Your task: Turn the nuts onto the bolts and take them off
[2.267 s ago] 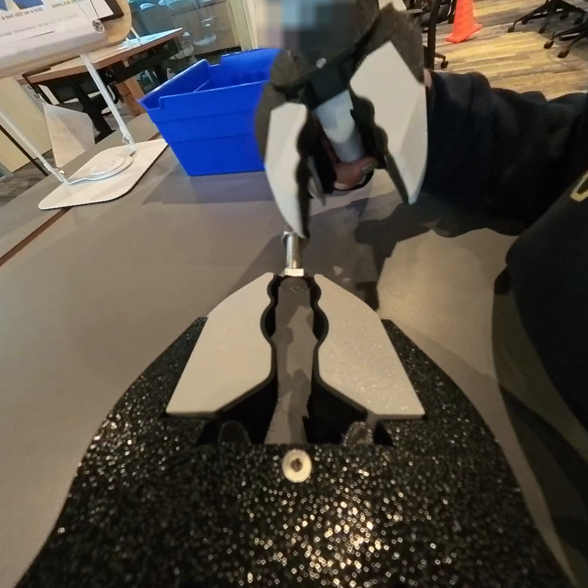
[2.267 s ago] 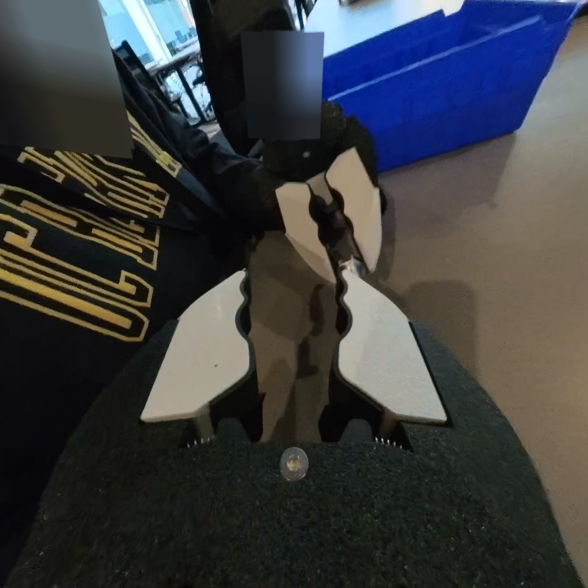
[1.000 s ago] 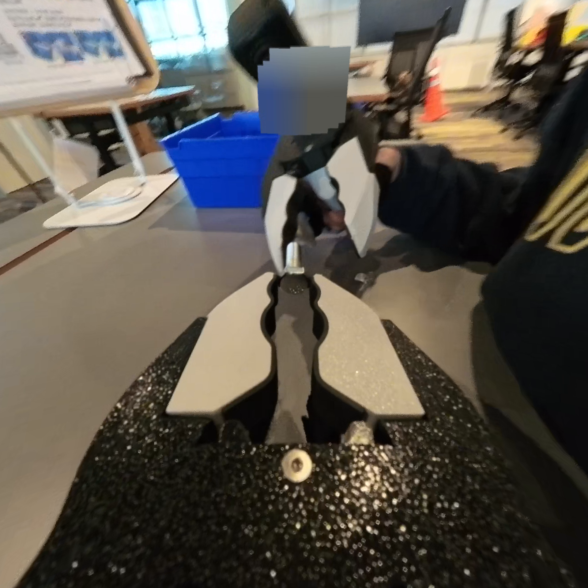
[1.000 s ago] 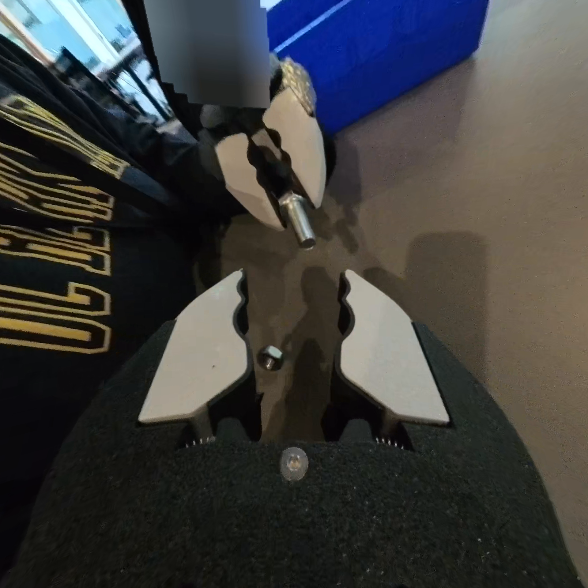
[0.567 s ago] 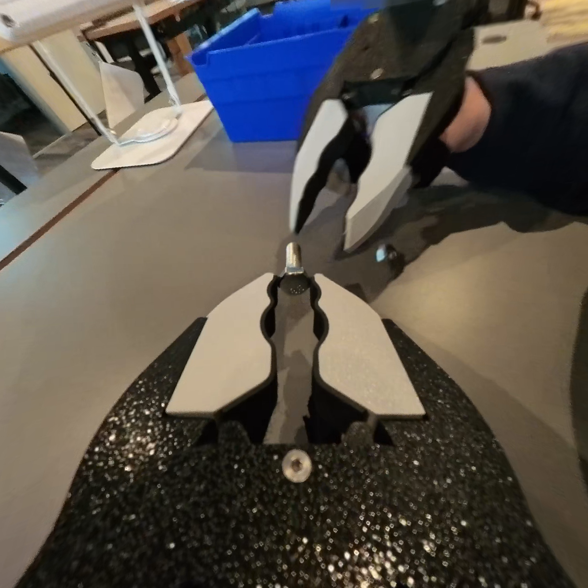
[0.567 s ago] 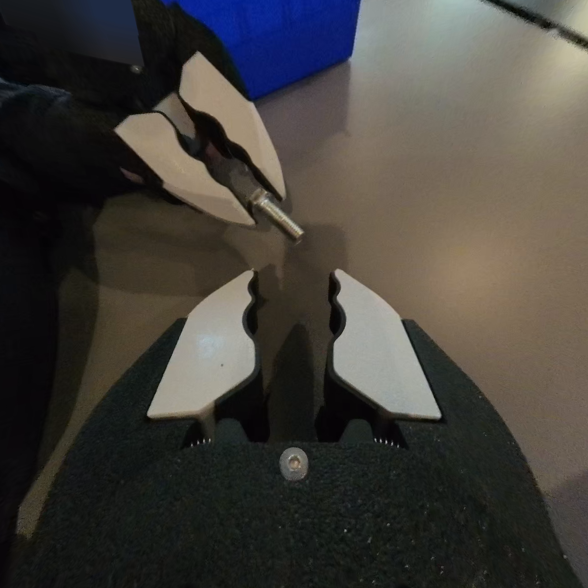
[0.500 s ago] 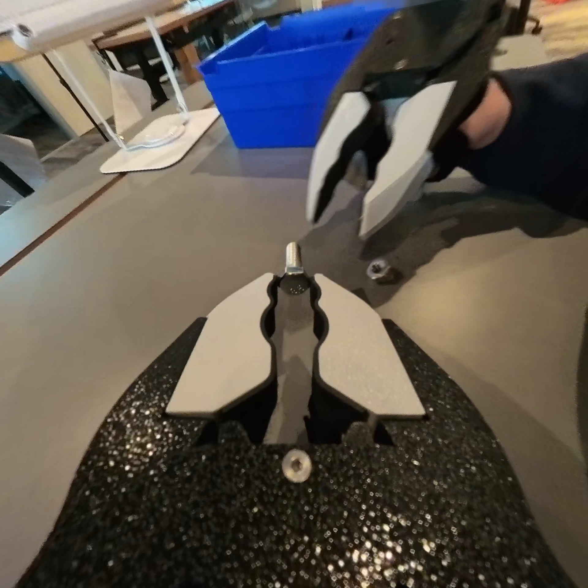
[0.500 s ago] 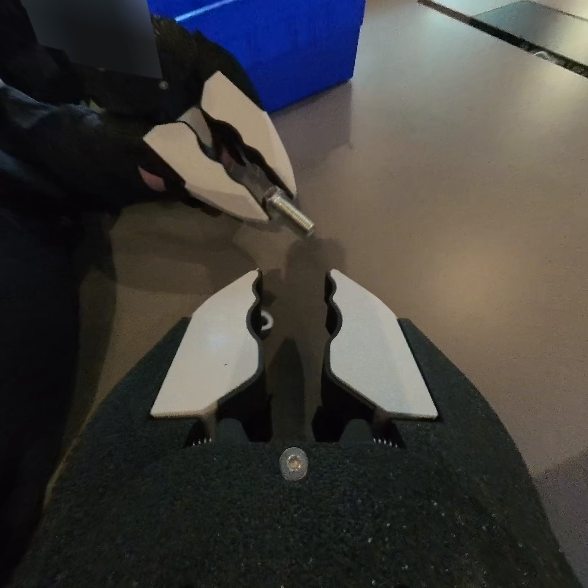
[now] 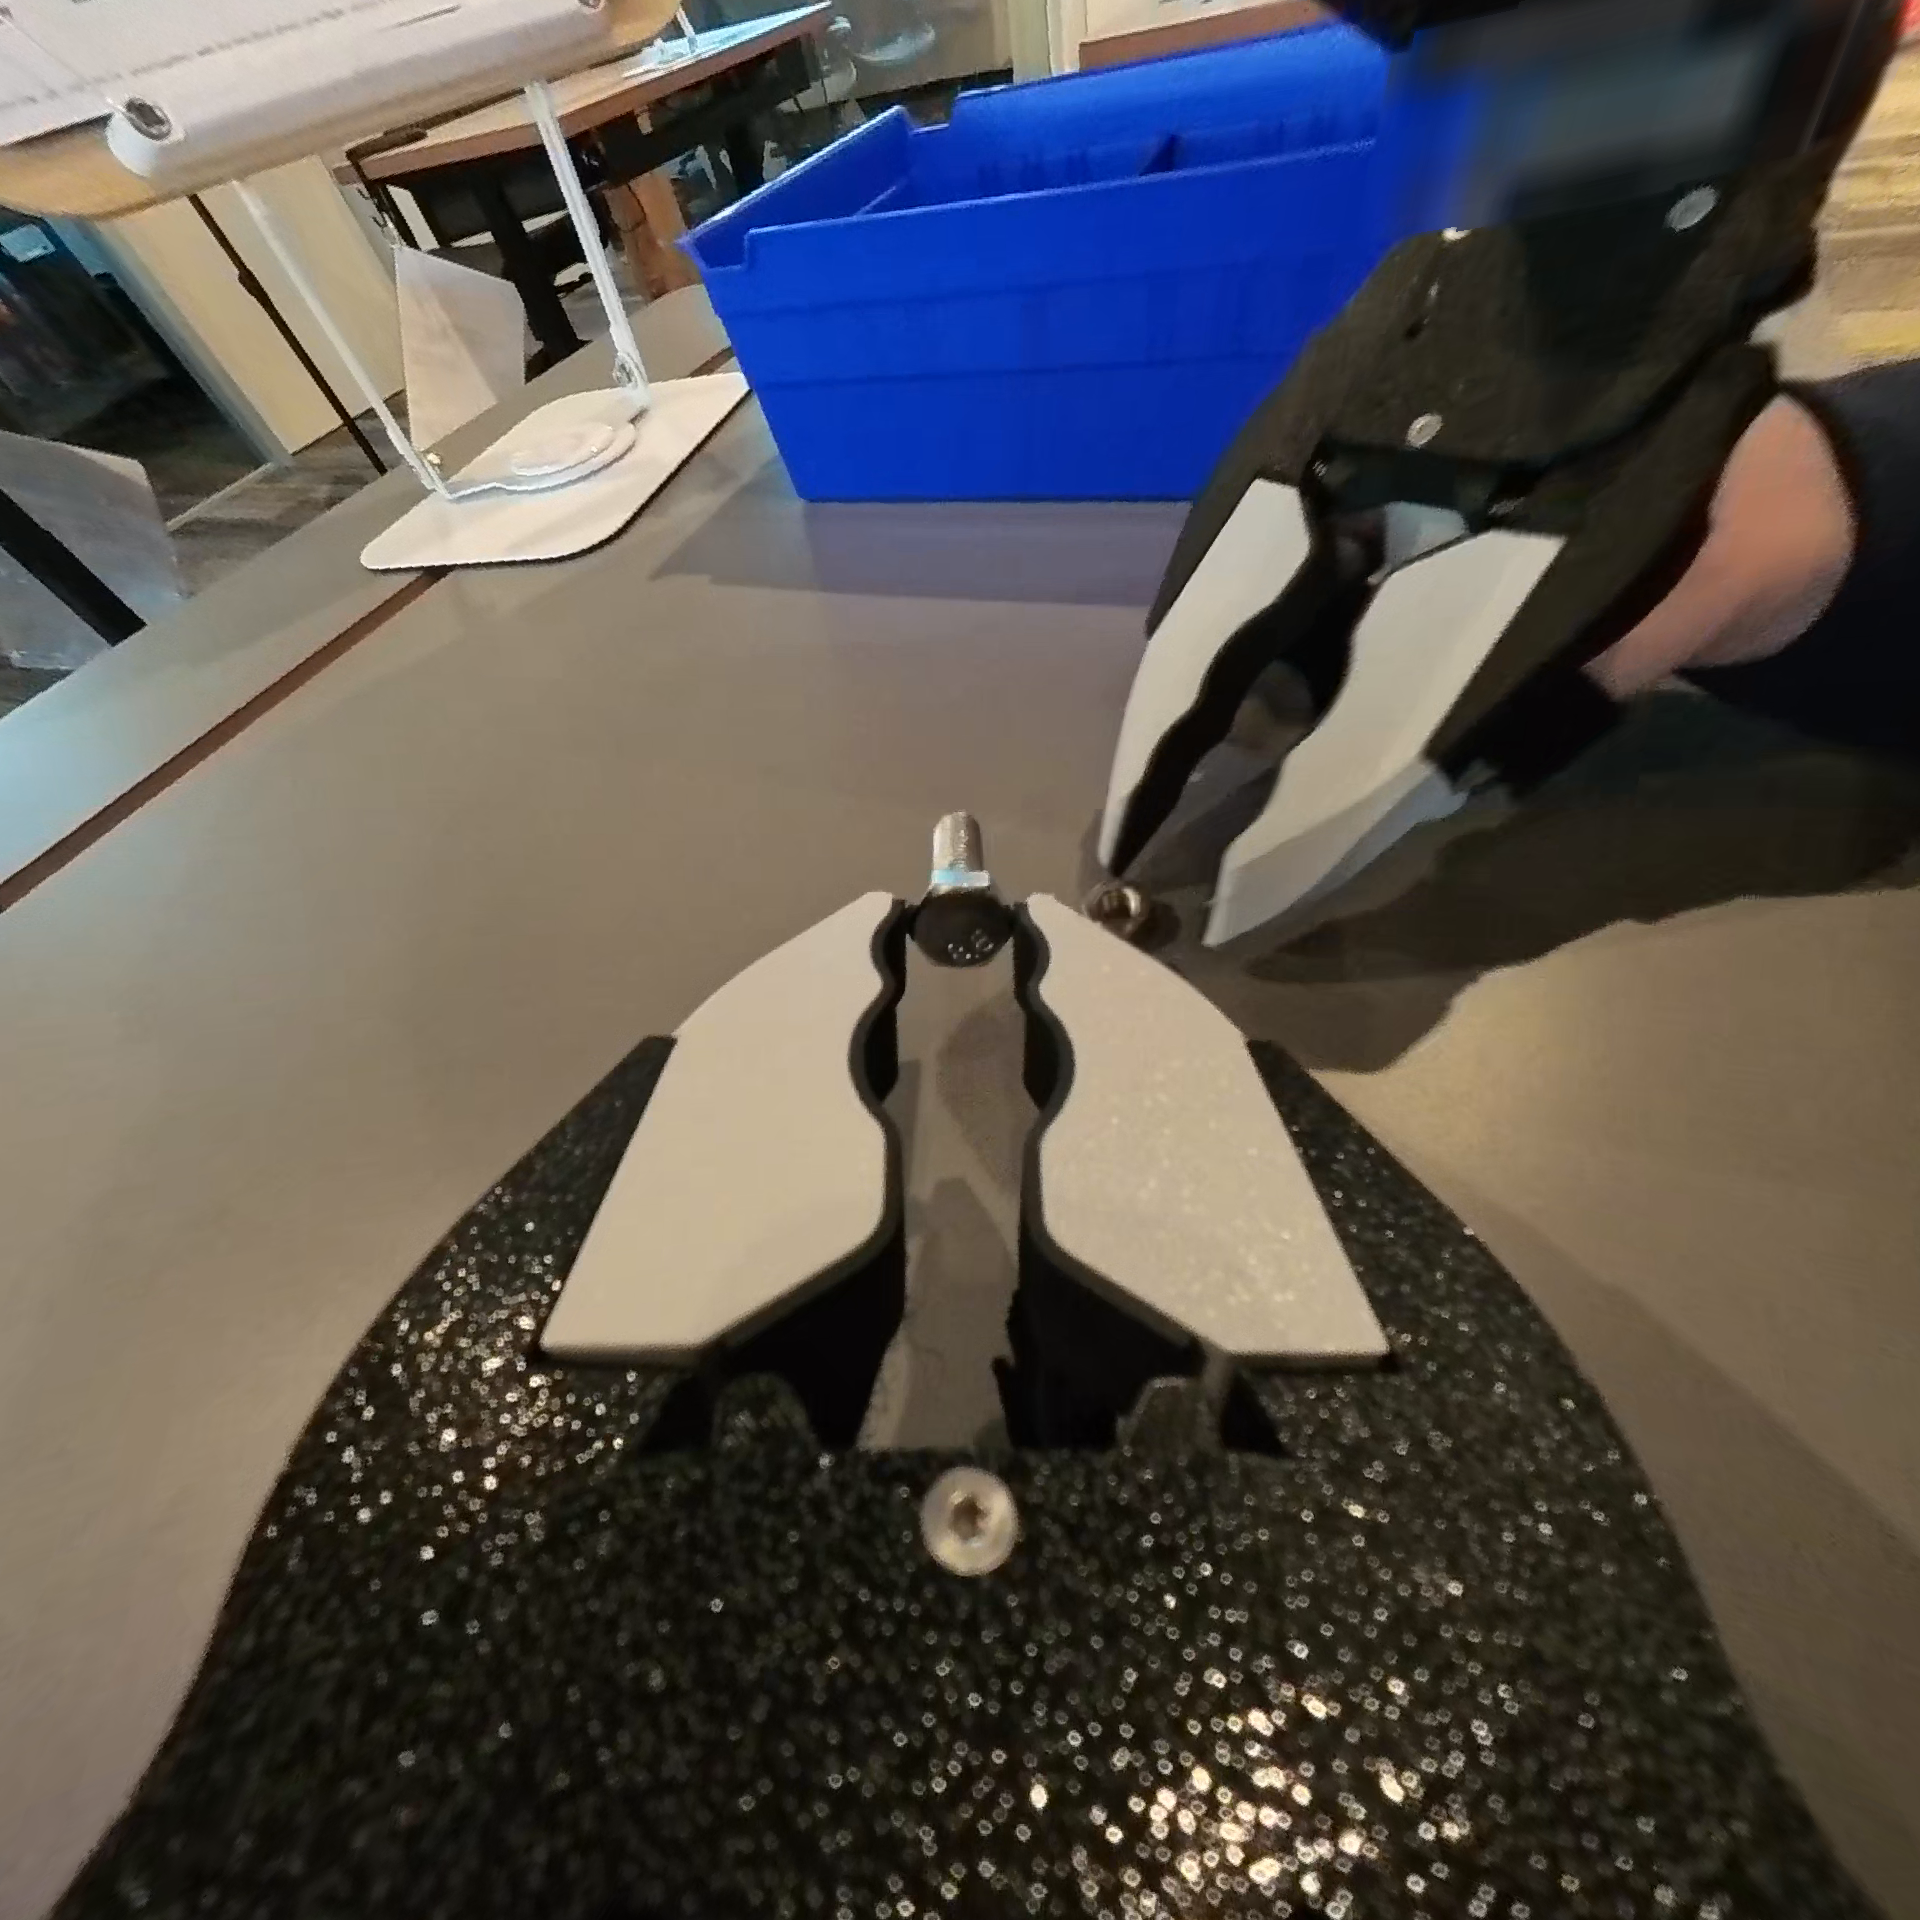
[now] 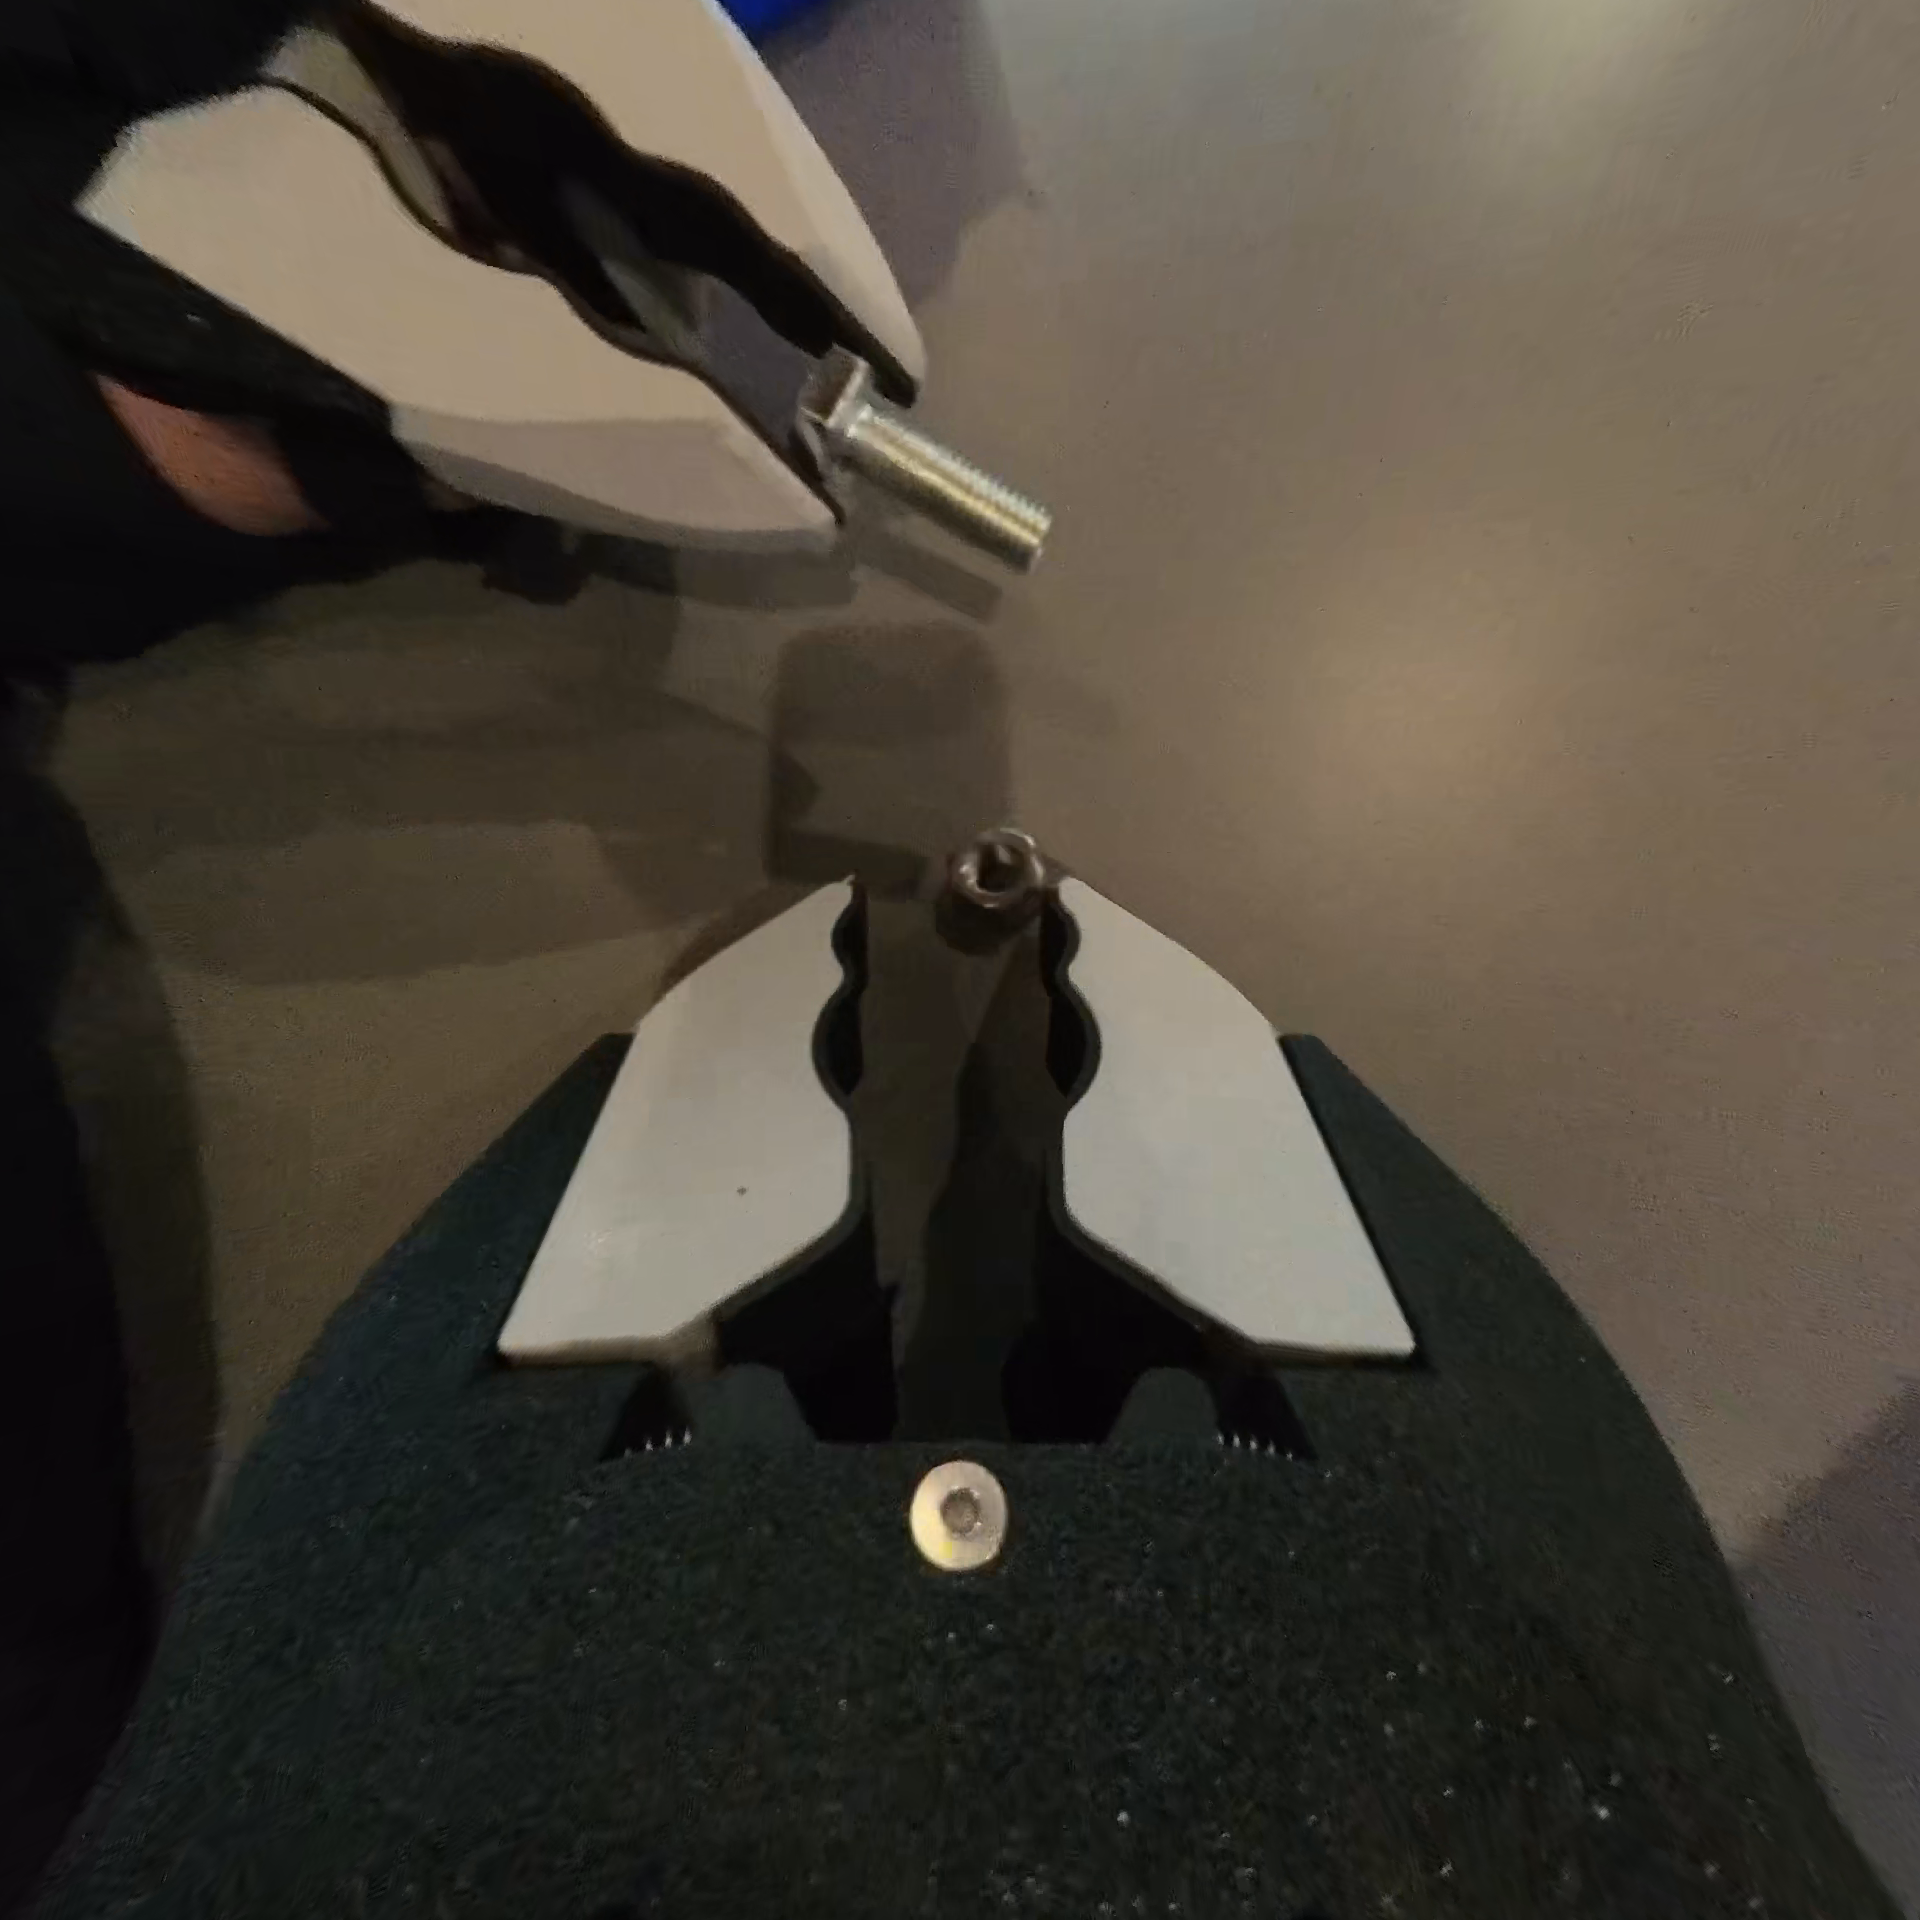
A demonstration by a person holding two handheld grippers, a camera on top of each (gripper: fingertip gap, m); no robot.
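The left hand-held gripper [image 9: 961,914], grey-fingered with a glittery black body, is clamped on the hexagonal head of a short silver steel bolt [image 9: 957,878], whose threaded shank juts out past the fingertips above the smooth grey desk [image 9: 520,831]. In the right wrist view the same bolt [image 10: 935,478] points down and to the right, held clear of the desk surface.

The right hand-held gripper [image 10: 956,894], with pale grey fingers on a matte black body, has its fingers apart, tips down at the desk on either side of a small dark hexagonal steel nut [image 10: 992,888]. The nut lies on the desk just beside the right-hand fingertip; whether they touch I cannot tell. In the left wrist view the nut [image 9: 1117,904] sits just right of the bolt.

A blue plastic bin [image 9: 1039,343] stands toward the desk's far edge, with a white stand base [image 9: 561,478] to its left
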